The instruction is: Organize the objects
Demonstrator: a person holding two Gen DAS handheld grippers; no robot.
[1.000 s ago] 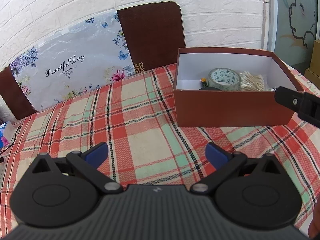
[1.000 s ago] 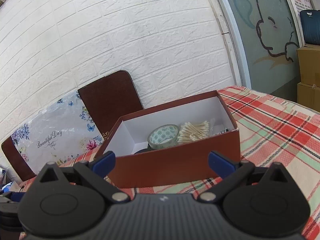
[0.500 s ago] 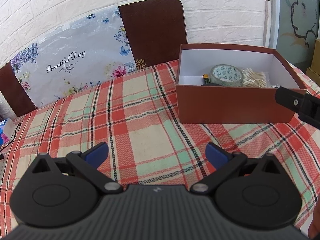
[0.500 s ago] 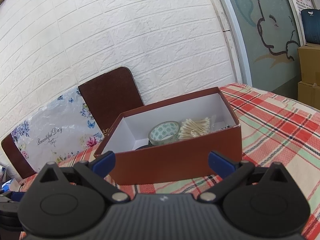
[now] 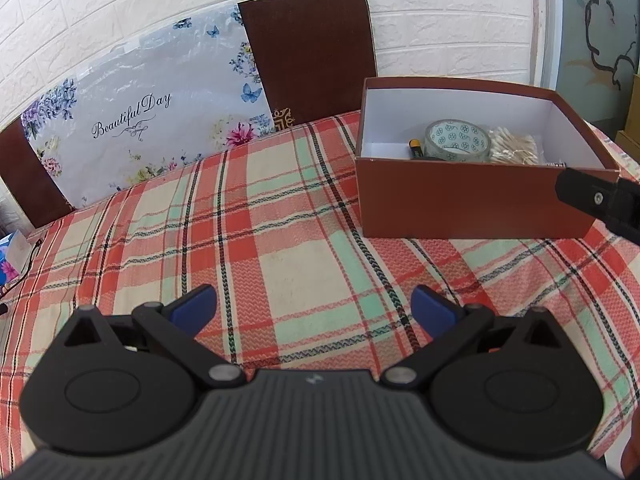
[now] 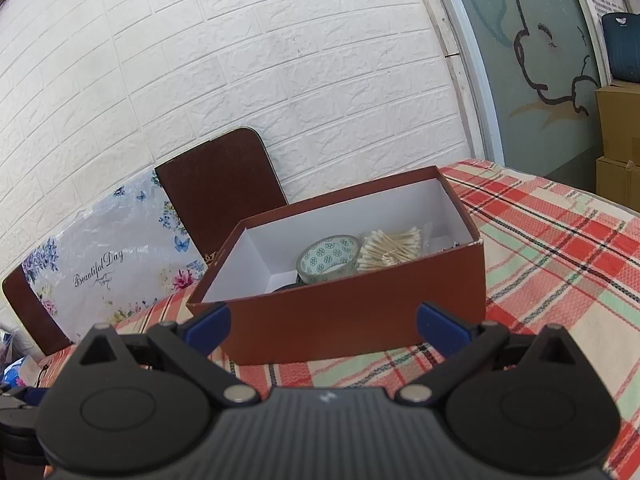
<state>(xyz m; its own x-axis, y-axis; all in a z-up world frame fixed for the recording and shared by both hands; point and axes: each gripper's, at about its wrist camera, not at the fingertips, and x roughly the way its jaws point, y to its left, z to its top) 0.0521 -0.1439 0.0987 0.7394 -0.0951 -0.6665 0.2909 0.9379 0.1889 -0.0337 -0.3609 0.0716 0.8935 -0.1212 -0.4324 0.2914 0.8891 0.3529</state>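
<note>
White brick wall behind plaid-covered desk. Left claw and right claw both spread wide, empty. Box sits just ahead of right claw, holding tape roll and cotton swabs. No loose items visible; sorting looks nearly finished.

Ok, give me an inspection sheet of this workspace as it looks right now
Surface: red, green and cream plaid tablecloth, bare in front.
Job's things: open brown cardboard box holding patterned tape roll, bagged cotton swabs and a partly hidden yellow-tipped item.
Clutter: tissue pack at left edge.
Grippers: left gripper and right gripper, fingers apart, empty.
Cables: thin dark cable.
Surroundings: white brick wall, brown chair backs, floral bag.
</note>
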